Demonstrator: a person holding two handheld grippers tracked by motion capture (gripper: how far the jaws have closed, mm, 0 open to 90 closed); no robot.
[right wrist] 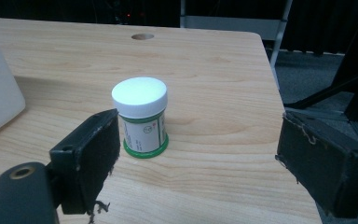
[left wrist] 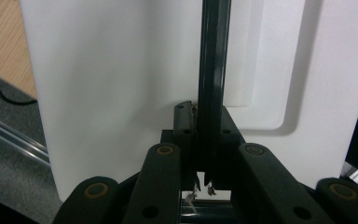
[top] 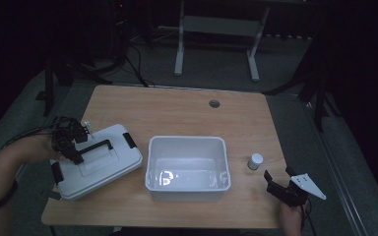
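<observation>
Your two grippers were black, the left gripper point(top: 74, 142) with brass-ringed pivots on its linkage bars and a dark cable trailing off, the right gripper point(top: 279, 178) with frayed jaw pads and a grey three-cornered plate point(top: 309, 186) dotted with holes.

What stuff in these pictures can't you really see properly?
- Words on the little jar: too small to read in the right gripper view, where the right gripper is open around it.
- What sits under the white lid: covered by the lid in the high view.
- Left gripper tips: hidden behind the black handle they clamp, in the left gripper view.
- Bright mark in the tub: glare blurs it in the high view.
</observation>
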